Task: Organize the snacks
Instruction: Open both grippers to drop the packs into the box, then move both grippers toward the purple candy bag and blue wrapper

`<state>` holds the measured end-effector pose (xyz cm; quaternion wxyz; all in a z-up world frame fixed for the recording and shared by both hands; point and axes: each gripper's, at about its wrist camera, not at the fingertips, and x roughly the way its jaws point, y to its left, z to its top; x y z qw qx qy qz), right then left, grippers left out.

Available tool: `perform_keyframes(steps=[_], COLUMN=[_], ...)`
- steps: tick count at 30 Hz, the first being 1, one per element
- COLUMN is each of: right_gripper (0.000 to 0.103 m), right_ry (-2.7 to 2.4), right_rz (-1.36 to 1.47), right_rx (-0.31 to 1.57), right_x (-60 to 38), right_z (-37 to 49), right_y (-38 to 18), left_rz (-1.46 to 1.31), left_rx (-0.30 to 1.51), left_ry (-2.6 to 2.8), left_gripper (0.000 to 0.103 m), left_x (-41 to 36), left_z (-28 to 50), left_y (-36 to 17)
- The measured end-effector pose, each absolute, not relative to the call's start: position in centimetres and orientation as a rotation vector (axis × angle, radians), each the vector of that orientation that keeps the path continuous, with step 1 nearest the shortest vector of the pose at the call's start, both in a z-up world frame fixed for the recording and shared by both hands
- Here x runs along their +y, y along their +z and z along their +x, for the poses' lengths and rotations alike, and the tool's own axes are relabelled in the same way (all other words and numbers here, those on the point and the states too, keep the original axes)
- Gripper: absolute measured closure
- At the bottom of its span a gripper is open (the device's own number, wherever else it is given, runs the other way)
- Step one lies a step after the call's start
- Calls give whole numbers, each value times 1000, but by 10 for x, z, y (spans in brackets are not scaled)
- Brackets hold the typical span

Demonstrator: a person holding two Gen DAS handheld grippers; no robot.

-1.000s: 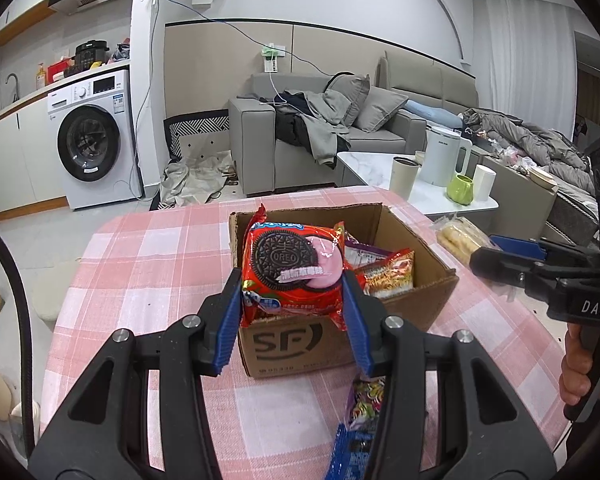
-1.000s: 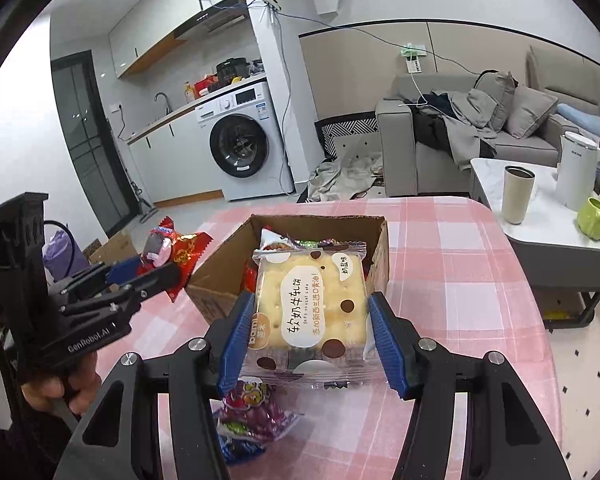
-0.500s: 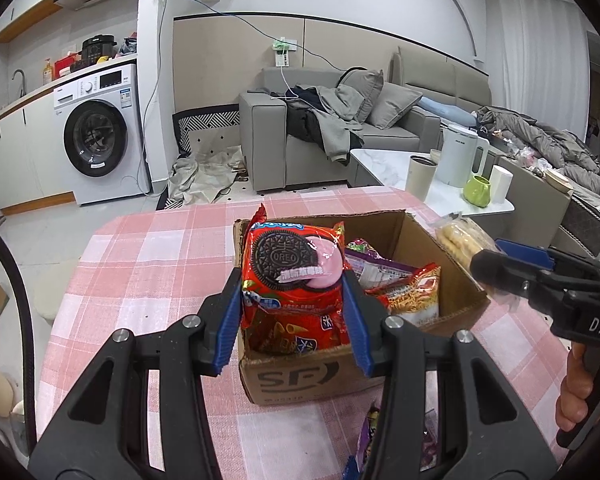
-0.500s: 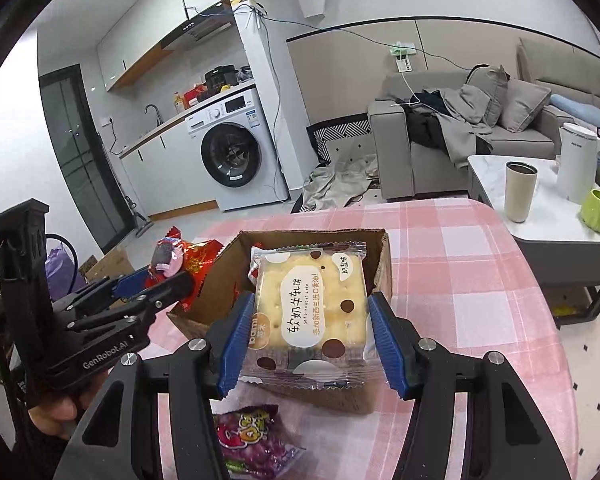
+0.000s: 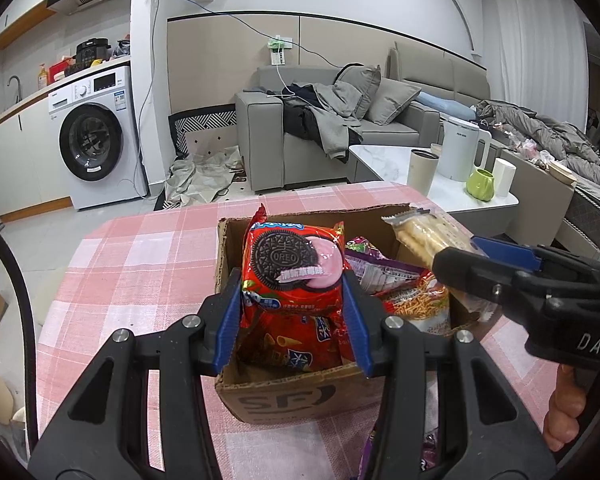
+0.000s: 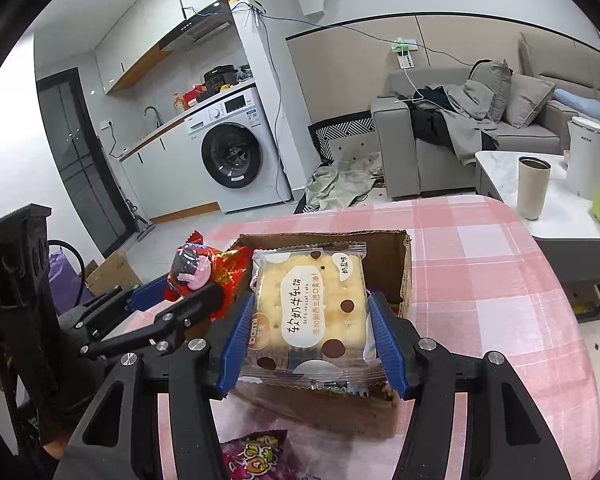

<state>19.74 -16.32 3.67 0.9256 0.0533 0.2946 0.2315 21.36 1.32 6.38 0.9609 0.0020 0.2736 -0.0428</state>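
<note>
Now left gripper (image 5: pixel 292 312) fingers clamp Oreo pack (image 5: pixel 290 268); right gripper (image 6: pixel 312 340) fingers clamp cracker pack (image 6: pixel 308 308) over box (image 5: pixel 300 396).

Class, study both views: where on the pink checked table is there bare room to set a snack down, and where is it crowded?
Bare pink checked tablecloth lies left of the brown cardboard box, and more right of it. Crowded: inside the box, and the near edge by the purple candy bag.
</note>
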Motion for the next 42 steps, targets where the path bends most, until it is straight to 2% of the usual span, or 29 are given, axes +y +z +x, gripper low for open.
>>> perform_keyframes(steps=[14,17,18,19,20,21,22,23,25,27,42], right_gripper=[45,43,41,34,30,20,13,11,4,1,0], right_ry=[467,472,478,483,482,476,475,476,477,479,469], right_rz=[125,127,128,124,116,103,98,97,99,101,67], right_rx=[627,619,615,607,598,585,575,567,561,575,605], right_x=[-158,-159,-161,-162,-163,-164,-165,-167,-173,-178,-201], right_z=[216,216,215,213,211,207,204,202,197,194,150], right_y=[17,19,20,21,23,26,28,30,33,34,20], left_rz=[7,7,4,1,0,1,4,6,10,13,-18], left_rx=[559,572,575,577,574,564,545,538,539,528,526], left_ry=[-84,-80,-82,-80,-75,-71,-67,-71,-74,-54,-15], left_gripper=[59,56,50,38,30,18,15,14,1,0,0], left_x=[13,14,15,15,16,16,17,15,15,15,27], left_z=[232,230,229,228,225,221,216,212,204,193,130], left_y=[41,41,41,42,43,44,45,47,49,50,51])
